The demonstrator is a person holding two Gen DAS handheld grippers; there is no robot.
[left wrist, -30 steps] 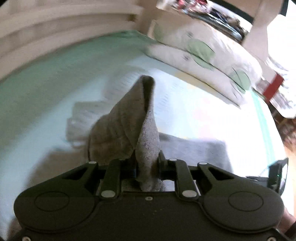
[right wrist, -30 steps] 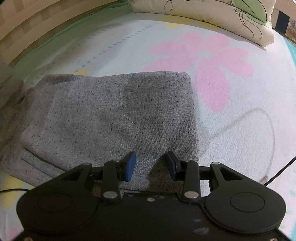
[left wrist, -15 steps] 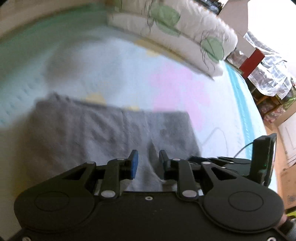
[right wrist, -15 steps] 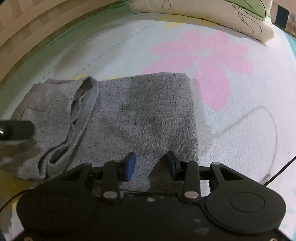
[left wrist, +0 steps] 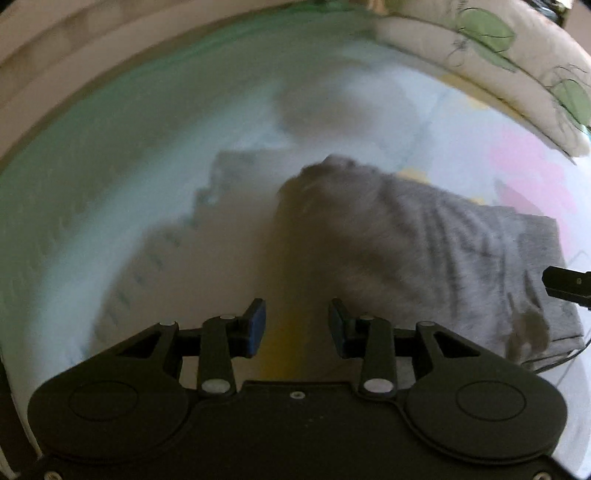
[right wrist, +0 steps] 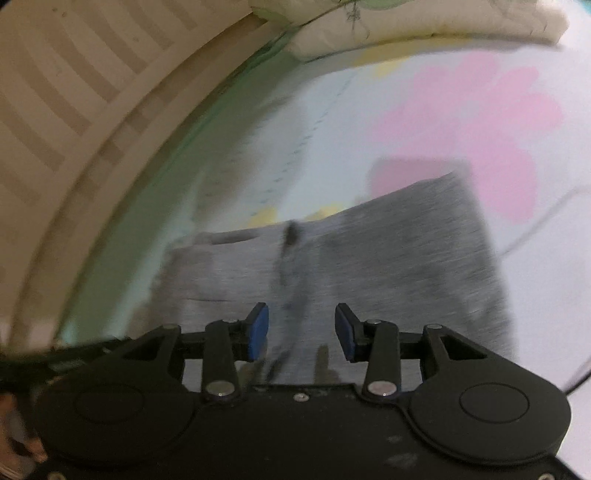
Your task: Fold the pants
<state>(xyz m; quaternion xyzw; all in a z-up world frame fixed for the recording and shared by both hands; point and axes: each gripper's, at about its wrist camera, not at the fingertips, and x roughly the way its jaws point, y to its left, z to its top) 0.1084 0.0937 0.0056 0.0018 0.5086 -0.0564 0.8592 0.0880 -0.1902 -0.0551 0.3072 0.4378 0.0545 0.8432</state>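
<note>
Dim, motion-smeared fisheye views.
Ahead of each hand-held gripper point(left wrist: 295, 325) the bed point(left wrist: 110, 206) blurs; edges bow, shadow pools beneath.

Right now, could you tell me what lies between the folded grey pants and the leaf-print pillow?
Only bare floral bedsheet between grey pants and pillow, in the right wrist view.

Grey pants point(right wrist: 388, 258) (seemingly folded) on bed

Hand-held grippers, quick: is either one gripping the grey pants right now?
Left hand-held gripper: open, jaws just been opening, nothing between them.
Right hand-held gripper: open, jaws just been opening, over the grey pants, not gripping.
</note>
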